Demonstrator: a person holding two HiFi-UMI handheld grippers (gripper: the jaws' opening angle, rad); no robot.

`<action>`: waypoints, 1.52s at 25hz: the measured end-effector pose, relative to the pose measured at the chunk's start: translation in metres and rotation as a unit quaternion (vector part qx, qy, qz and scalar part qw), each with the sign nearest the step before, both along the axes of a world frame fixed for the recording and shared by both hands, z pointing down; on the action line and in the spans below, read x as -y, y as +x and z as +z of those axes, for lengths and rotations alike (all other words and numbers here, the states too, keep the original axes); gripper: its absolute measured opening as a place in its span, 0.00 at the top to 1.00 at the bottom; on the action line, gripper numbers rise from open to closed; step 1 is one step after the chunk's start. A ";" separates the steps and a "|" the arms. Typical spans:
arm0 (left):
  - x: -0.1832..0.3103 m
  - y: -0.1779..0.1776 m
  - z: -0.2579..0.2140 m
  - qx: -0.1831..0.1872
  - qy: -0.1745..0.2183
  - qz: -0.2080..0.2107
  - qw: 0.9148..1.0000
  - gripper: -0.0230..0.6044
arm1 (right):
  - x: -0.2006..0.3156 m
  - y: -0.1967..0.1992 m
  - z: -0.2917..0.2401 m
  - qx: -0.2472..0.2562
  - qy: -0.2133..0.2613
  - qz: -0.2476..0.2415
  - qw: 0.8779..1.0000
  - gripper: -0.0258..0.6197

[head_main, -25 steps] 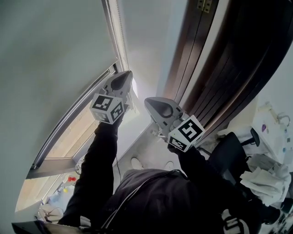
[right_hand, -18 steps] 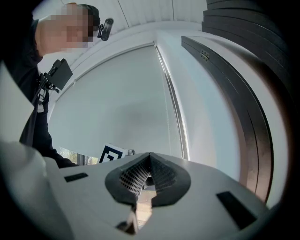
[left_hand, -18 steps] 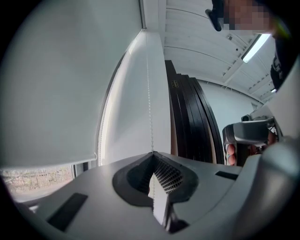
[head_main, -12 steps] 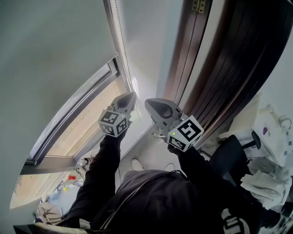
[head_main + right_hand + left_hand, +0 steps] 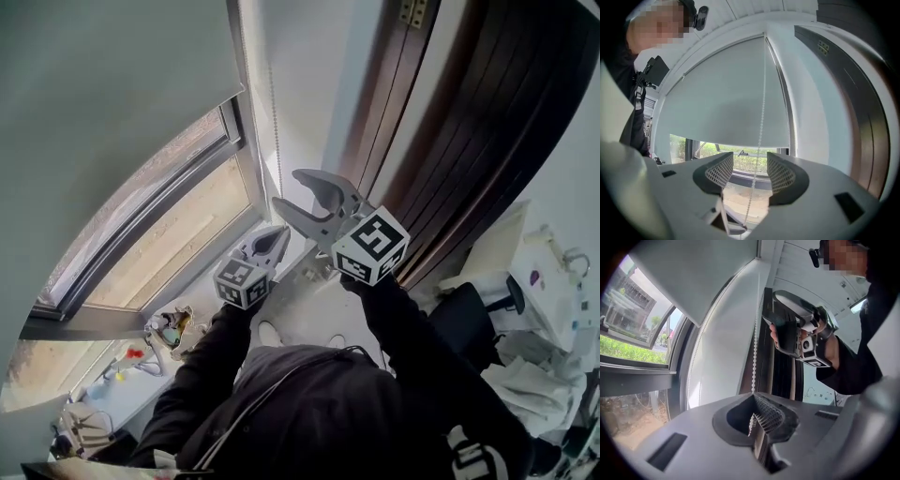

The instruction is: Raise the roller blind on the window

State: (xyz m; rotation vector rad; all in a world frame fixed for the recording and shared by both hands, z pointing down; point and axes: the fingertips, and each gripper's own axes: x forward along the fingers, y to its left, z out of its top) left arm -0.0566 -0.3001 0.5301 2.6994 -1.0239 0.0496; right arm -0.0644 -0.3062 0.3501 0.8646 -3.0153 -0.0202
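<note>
The pale grey roller blind (image 5: 112,84) covers the upper window, and its bottom edge hangs above the glass (image 5: 726,93). Its white bead chain (image 5: 275,122) drops along the right window frame. My left gripper (image 5: 277,232) is low beside the frame, shut on the bead chain (image 5: 753,357), which runs into its closed pads (image 5: 764,416). Higher and to the right, my right gripper (image 5: 298,192) is opening. The chain (image 5: 759,136) passes between its mesh pads (image 5: 780,174) without touching them.
A dark wooden door and frame (image 5: 450,141) stand close on the right. The grey window frame (image 5: 150,244) runs along the left. Small clutter (image 5: 169,328) lies below the sill, and a dark chair (image 5: 478,305) and papers (image 5: 539,366) sit at lower right.
My left gripper has come down along the frame with the chain, and the blind's bottom edge has risen. The right gripper has opened and lifted slightly toward the chain.
</note>
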 end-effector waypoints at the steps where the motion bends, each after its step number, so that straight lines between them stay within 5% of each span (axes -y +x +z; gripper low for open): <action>1: -0.004 -0.001 0.000 0.000 0.003 -0.003 1.000 0.95 | 0.002 -0.002 -0.004 0.000 0.001 -0.003 1.000 0.61; 9: -0.027 -0.013 -0.004 0.000 0.016 -0.017 1.000 0.95 | 0.005 -0.026 -0.033 0.010 -0.001 -0.044 0.999 0.67; 12: -0.030 -0.016 -0.004 0.002 0.016 -0.022 1.000 0.95 | 0.006 -0.027 -0.038 0.014 0.014 -0.032 0.999 0.93; 25: -0.049 -0.039 -0.011 0.013 0.044 -0.054 0.998 0.95 | -0.010 -0.027 -0.042 0.057 -0.015 -0.050 0.997 0.96; 29: -0.047 -0.057 -0.028 0.007 0.064 -0.080 0.995 0.83 | -0.010 -0.028 -0.024 0.021 -0.002 -0.035 0.999 0.96; 38: -0.033 -0.066 -0.125 -0.031 0.136 -0.076 0.987 0.78 | -0.022 -0.036 0.101 -0.058 -0.081 -0.036 0.994 0.96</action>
